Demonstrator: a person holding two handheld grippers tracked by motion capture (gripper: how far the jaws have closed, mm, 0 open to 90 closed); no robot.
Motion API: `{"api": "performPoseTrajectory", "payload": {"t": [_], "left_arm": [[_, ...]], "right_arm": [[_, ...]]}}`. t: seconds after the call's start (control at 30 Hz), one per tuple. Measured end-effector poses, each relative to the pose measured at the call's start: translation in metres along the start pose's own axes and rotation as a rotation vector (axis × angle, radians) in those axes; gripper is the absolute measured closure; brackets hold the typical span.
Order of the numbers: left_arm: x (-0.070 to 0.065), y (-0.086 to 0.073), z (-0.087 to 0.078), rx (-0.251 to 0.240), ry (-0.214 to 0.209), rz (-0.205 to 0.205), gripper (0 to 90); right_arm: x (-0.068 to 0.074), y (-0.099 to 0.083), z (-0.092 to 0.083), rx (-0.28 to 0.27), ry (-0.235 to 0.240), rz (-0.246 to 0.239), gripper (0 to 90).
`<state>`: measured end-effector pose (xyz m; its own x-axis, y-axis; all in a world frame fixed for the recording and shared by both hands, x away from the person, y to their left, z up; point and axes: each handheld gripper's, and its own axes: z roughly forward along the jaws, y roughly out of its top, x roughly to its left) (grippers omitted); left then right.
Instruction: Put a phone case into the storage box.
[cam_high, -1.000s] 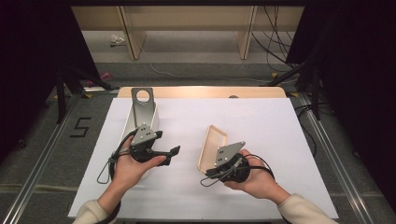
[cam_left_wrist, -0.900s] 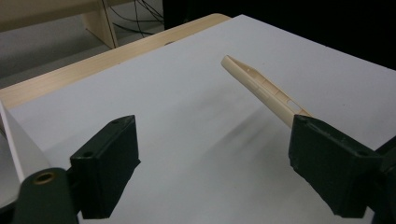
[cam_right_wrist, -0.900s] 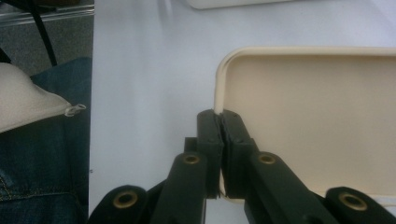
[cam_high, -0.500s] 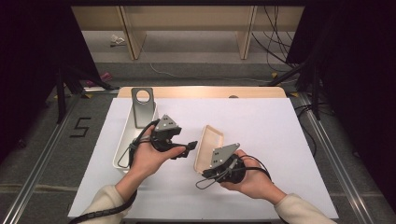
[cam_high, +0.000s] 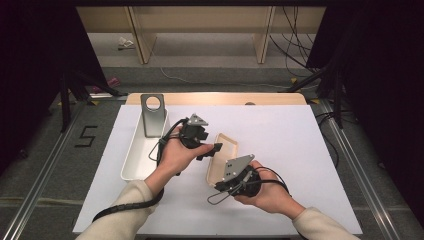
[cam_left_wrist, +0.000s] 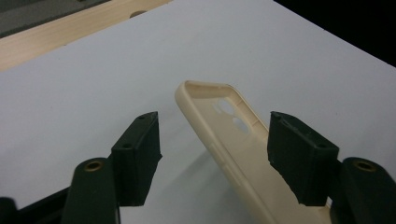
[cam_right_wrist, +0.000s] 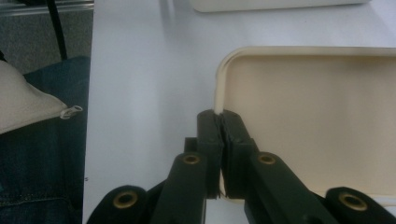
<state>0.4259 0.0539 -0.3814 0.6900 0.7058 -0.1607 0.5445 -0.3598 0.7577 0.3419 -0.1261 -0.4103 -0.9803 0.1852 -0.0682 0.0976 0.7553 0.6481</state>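
Two grippers work one cream phone case (cam_high: 223, 152). Nearest me, my right gripper (cam_high: 226, 184) pinches the case's side wall, holding it tilted above the white sheet (cam_high: 280, 135). My left gripper (cam_high: 212, 149) has just been closing, its jaws half-spread astride the camera end, not yet gripping. Beyond, a white tray (cam_high: 134, 160) waits; floor tape reads "5" (cam_high: 86, 136).

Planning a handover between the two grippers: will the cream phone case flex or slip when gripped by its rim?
The phone case looks thin-walled and hollow, so probably light and somewhat bendy. The right gripper pinches only its rim, so it may twist. Its smooth finish might slip.
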Motion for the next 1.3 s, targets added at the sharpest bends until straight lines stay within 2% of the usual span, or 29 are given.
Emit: {"api": "performPoseTrajectory", "payload": {"t": [0.27,0.4,0.53,0.73,0.8,0.9,1.03,1.3], "left_arm": [[0.006,0.005,0.014,0.065,0.022,-0.060,43.1],[0.008,0.003,0.018,0.077,-0.009,-0.098,46.3],[0.009,0.002,0.020,0.094,-0.008,-0.133,53.3],[0.009,0.003,0.017,0.049,-0.028,-0.177,70.1],[0.007,0.004,0.016,0.047,-0.033,-0.178,72.0],[0.004,0.005,0.014,0.023,-0.052,-0.211,75.6],[0.000,0.007,0.011,-0.006,-0.072,-0.232,79.7],[-0.005,0.012,0.006,-0.026,-0.084,-0.222,82.0]], "right_arm": [[0.002,0.002,0.001,0.005,-0.007,-0.017,88.1],[0.003,0.003,0.000,0.005,-0.014,-0.024,88.1],[0.004,0.003,0.001,0.008,-0.014,-0.032,88.1],[0.005,0.003,0.003,0.016,-0.014,-0.033,88.1],[0.004,0.002,0.004,0.018,-0.012,-0.032,88.1],[0.004,0.002,0.005,0.025,-0.013,-0.036,88.2],[0.003,0.001,0.006,0.030,-0.016,-0.033,88.3],[0.001,-0.001,0.007,0.050,-0.028,-0.027,88.2]]}}
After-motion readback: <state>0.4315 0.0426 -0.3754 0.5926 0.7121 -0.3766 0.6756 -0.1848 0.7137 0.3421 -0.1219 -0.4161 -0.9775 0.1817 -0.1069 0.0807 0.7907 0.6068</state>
